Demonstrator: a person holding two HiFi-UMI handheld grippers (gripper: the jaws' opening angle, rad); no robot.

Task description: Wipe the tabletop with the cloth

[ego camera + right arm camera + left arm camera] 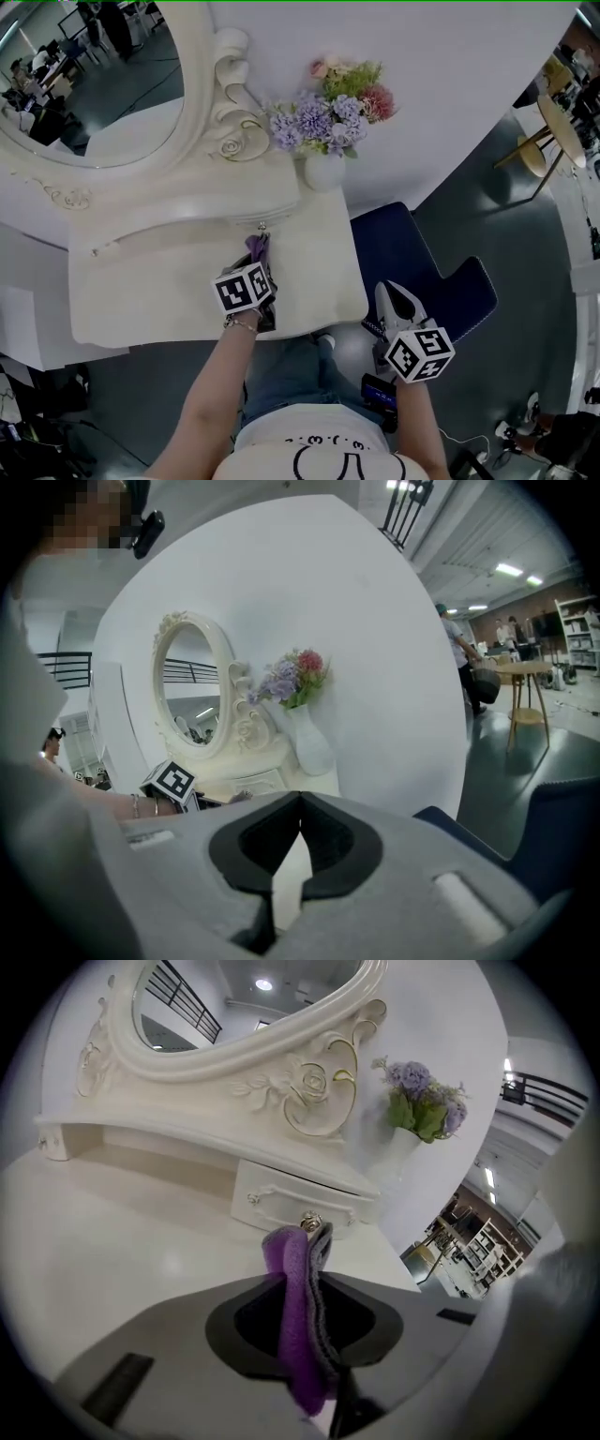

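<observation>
- Holding the cloth (300, 1354) clenched in my left gripper (305, 1288) over the tabletop (112, 1251), before the drawer (281, 1194); wiping seems about to start.
- Next: press down, sweep.
- My right gripper (298, 799) is closed, empty, off to the side.

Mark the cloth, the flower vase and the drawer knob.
cloth (298, 1321), left gripper view, on its purple folded face.
flower vase (325, 172), head view, on its white body.
drawer knob (310, 1222), left gripper view, on its round front.
</observation>
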